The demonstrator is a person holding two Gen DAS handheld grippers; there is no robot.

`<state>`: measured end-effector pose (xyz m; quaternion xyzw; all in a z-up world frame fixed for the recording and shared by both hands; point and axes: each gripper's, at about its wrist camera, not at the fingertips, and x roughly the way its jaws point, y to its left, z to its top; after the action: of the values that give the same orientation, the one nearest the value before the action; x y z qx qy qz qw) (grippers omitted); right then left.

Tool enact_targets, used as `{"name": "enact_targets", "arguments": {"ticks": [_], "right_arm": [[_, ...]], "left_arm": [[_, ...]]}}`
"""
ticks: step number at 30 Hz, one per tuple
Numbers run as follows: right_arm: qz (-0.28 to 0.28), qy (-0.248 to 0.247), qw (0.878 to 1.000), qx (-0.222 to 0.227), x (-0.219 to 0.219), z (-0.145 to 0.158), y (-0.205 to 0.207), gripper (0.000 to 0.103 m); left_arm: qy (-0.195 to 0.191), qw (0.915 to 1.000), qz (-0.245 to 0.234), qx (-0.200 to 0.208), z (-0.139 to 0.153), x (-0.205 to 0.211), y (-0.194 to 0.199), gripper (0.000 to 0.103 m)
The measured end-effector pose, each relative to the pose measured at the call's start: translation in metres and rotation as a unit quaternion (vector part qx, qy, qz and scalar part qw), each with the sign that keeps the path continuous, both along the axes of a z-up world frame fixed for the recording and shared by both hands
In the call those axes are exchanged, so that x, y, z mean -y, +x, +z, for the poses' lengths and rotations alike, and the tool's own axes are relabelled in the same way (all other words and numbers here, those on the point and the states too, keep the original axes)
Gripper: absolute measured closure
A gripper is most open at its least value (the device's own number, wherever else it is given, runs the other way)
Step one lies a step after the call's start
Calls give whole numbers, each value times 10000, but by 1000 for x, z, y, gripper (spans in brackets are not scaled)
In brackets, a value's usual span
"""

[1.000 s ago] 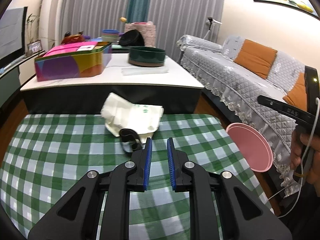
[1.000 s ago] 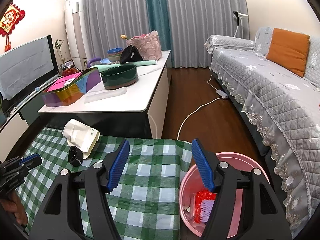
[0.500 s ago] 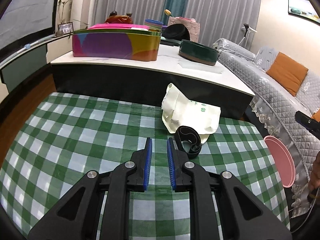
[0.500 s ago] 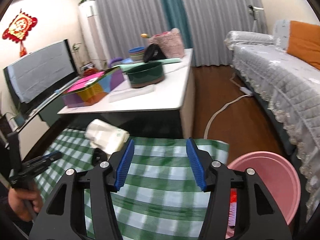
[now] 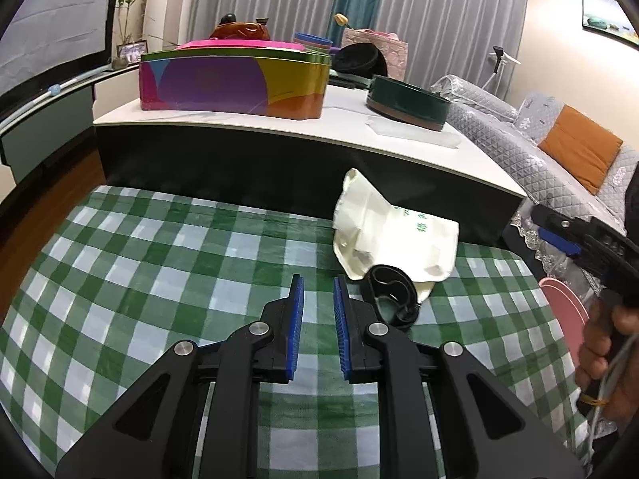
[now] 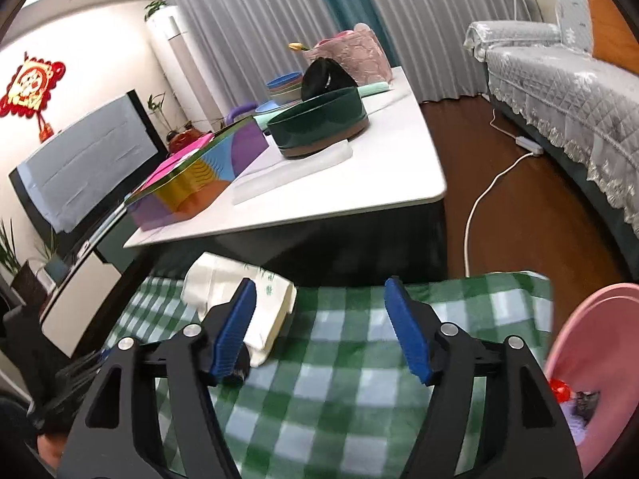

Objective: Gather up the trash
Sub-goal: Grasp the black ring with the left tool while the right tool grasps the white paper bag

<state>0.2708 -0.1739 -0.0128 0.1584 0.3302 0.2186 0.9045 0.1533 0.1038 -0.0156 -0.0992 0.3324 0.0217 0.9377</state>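
A crumpled white bag with green print [image 5: 393, 235] lies on the green checked cloth [image 5: 159, 271], with a black ring-shaped piece [image 5: 389, 293] at its near edge. My left gripper [image 5: 318, 293] is nearly closed and empty, just left of the ring. My right gripper [image 6: 319, 303] is open and empty above the cloth; the white bag [image 6: 243, 291] sits behind its left finger. A pink bin [image 6: 591, 359] with trash inside stands at the cloth's right edge, and its rim also shows in the left wrist view [image 5: 565, 311].
A white-topped coffee table [image 5: 279, 127] stands behind the cloth with a colourful tin [image 5: 235, 84] and a dark green bowl [image 5: 407, 101]. A grey sofa [image 6: 579, 92] is at right. A white cable [image 6: 487, 195] runs over the wooden floor.
My left gripper has swung left and drawn nearer the bag and ring, opening slightly. My right gripper has moved left from the pink bin toward the white bag.
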Motion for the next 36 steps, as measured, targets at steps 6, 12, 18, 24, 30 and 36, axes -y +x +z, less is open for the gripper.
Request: {"name": "enact_targets", "arguments": {"ticks": [6,12,18,24,30,36], "right_arm": [[150,290,9978,-569,-20,-31,35,28],[311,716,9928,-908,-28,-48,53,30],[481,762,9909,-1003,-32,-53,59,47],[664,783,9888,-1079,-39,-56,58,75],[750,840,9886,-999,-43,-48,50,96],[692,774,9916,-767,-35,-27,33,99]], "left_arm": [[94,10000,3,11,0,-2,9,88],[35,9997,-223,-7,-4,4,19,86],[-251,9979,-530,-276,-21,22,41,53],[-349,9949,-605,-728,-46,32,55,81],[-302,9947,-689,-703,-39,36,49,102],[-196,9958,-675,-591,-27,32,32,102]]}}
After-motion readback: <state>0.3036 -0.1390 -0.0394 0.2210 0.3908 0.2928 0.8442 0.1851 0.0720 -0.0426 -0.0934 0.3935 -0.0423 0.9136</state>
